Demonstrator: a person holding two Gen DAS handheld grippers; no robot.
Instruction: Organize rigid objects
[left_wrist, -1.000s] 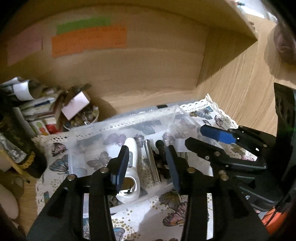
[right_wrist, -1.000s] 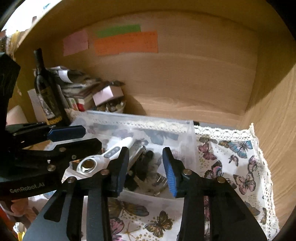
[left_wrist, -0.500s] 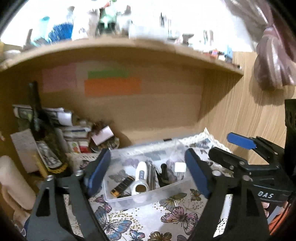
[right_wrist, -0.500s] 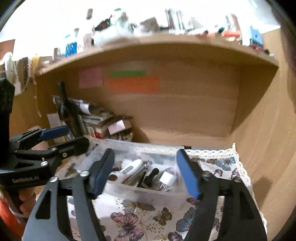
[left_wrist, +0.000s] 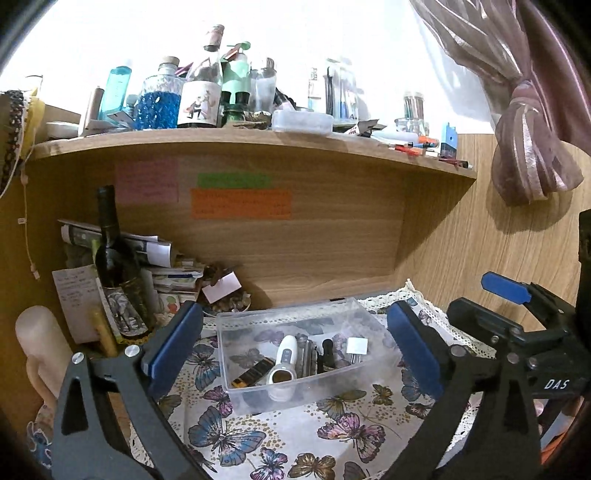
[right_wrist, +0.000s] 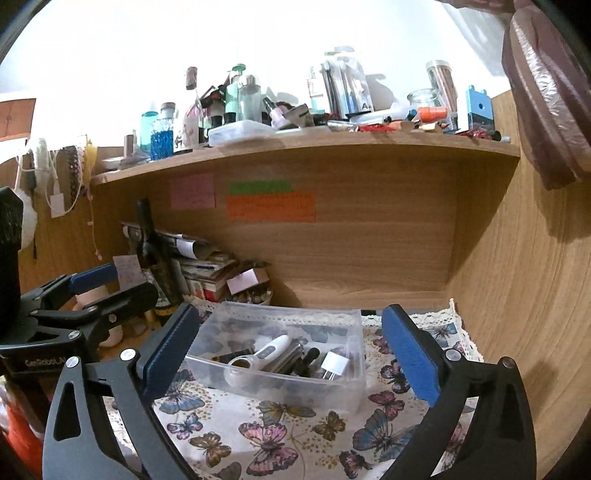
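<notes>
A clear plastic box stands on the butterfly cloth under the shelf. In it lie a white thermometer, a silver tube, a black dropper bottle, a white plug and a black and yellow stick. My left gripper hangs back from the box, its jaws opening wide, with nothing held. My right gripper does the same and also shows at the right. The box sits beyond both sets of fingertips.
A dark wine bottle, stacked papers and a bowl of small items crowd the back left. The upper shelf carries several bottles and jars. A wooden wall closes the right side.
Both grippers drew back and upward from inside the box and tilted up. Their jaws spread from nearly shut to wide. The upper shelf came into view.
</notes>
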